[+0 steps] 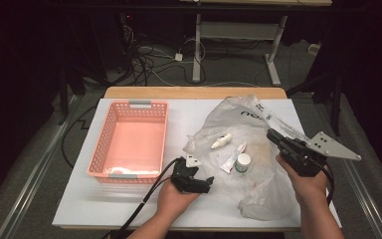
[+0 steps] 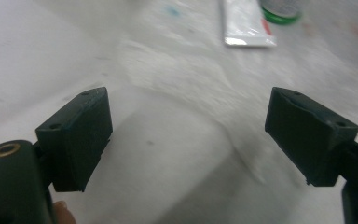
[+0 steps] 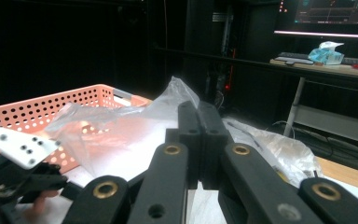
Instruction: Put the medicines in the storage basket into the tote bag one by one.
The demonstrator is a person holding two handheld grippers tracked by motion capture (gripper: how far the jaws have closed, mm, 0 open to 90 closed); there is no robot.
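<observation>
Here I have the left gripper [image 1: 195,175] low at the near edge of the plastic bag [image 1: 258,149], jaws spread wide with nothing between them, as the left gripper view shows: bare bag film under both pads. I judge it is set up that way to go for one of the small things lying on the bag, so it needs the gap ready. The tube [image 2: 246,23] and the green-rimmed jar [image 2: 282,10] lie just ahead of the jaws, side by side; from above, the dropper bottle [image 1: 222,141] rests a little farther up the bag. The pink basket [image 1: 129,139] sits well to the left on the white mat [image 1: 79,199], probably where these things are meant to go. My left hand cups its tool from below, palm up, pointing right across the table. The right gripper [image 3: 199,140] is clamped tight on nothing, lifted over the bag's right side, pointing toward the basket, the wrist raised.
</observation>
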